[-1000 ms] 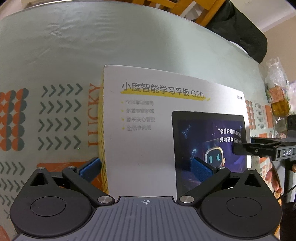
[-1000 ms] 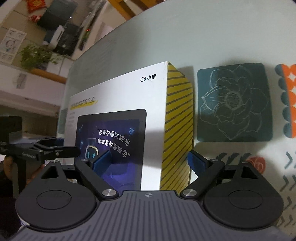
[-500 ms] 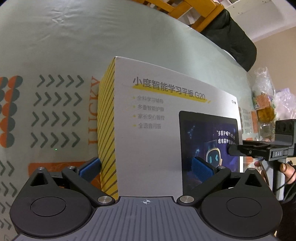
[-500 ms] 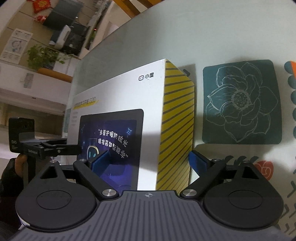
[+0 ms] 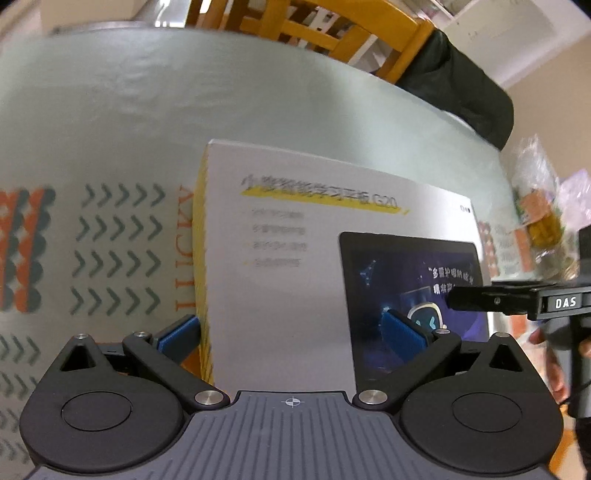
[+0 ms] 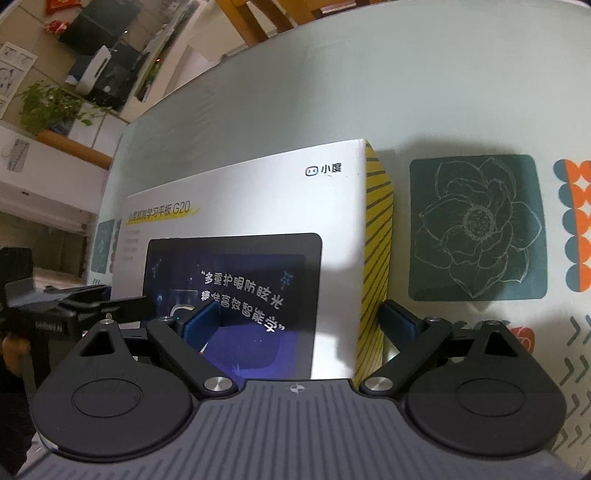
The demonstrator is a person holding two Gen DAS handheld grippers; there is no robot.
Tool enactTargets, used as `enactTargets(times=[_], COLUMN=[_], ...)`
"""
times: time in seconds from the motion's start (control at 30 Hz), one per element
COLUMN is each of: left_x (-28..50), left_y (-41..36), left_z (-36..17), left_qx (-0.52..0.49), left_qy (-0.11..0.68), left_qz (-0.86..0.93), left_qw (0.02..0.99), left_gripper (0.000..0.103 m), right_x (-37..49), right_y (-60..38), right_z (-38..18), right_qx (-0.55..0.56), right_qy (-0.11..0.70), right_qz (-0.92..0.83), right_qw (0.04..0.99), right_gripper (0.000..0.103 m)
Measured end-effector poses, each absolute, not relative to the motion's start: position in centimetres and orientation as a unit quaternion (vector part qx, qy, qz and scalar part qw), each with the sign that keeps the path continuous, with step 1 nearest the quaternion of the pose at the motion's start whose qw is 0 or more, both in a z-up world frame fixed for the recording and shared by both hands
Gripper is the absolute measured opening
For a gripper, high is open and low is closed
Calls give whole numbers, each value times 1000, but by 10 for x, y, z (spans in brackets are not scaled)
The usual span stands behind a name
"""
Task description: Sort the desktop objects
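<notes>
A white tablet box (image 5: 280, 295) with yellow striped sides spans both views, also seen as the box (image 6: 240, 195) from its other end. My left gripper (image 5: 291, 332) straddles its left end, one blue pad against the yellow side and the other over the printed face. My right gripper (image 6: 300, 321) holds the right end the same way, its right pad beside the yellow side. Each gripper's jaws stand wide across the box's thickness. The right gripper's black finger (image 5: 480, 297) reaches over the tablet picture, and the left gripper (image 6: 92, 302) shows at the far end.
A patterned cloth covers the table (image 5: 110, 110). A dark green flower mat (image 6: 476, 225) lies just right of the box. Wooden chairs (image 5: 314, 29) and a black garment (image 5: 461, 85) stand behind the table. Snack bags (image 5: 539, 206) sit at the right edge. A hand (image 5: 554, 369) holds the right gripper.
Half a second ago the box was tipped, with its yellow side showing broadly; now it sits flatter again. Both grippers kept their hold and moved with it. The left view is motion-blurred.
</notes>
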State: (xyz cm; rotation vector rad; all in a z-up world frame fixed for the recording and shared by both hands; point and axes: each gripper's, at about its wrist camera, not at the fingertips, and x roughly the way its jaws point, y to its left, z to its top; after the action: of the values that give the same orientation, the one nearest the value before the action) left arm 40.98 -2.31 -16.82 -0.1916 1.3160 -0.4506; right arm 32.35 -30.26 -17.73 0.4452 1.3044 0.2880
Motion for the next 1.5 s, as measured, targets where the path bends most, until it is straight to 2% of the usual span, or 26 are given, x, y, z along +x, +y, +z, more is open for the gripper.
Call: enactTargets(times=[0.4, 0.6, 0.8, 0.93, 1.03, 1.33, 1.5], left_x=[406, 407, 420, 426, 431, 405, 394], left_y=[-25, -27, -8, 2, -2, -26, -23], left_z=[-144, -156, -173, -185, -186, -161, -146], left_qx=[-55, -51, -90, -119, -125, -67, -53], left_qy=[602, 618, 675, 686, 690, 654, 638], left_qz=[-183, -186, -219, -227, -211, -174, -169], left_qw=[776, 762, 699, 681, 682, 733, 750], left_gripper=[103, 103, 103, 103, 103, 103, 103], right_x=[312, 315, 337, 343, 344, 336, 323], right_y=[-269, -269, -304, -330, -328, -278, -258], right_z=[-149, -162, -182, -205, -206, -163, -146], right_qx=[130, 133, 195, 260, 264, 139, 106], right_qy=[595, 596, 629, 622, 617, 604, 588], right_qz=[97, 98, 160, 207, 204, 136, 108], right_qw=[787, 786, 736, 708, 713, 773, 795], right_gripper=[103, 103, 103, 103, 103, 103, 103])
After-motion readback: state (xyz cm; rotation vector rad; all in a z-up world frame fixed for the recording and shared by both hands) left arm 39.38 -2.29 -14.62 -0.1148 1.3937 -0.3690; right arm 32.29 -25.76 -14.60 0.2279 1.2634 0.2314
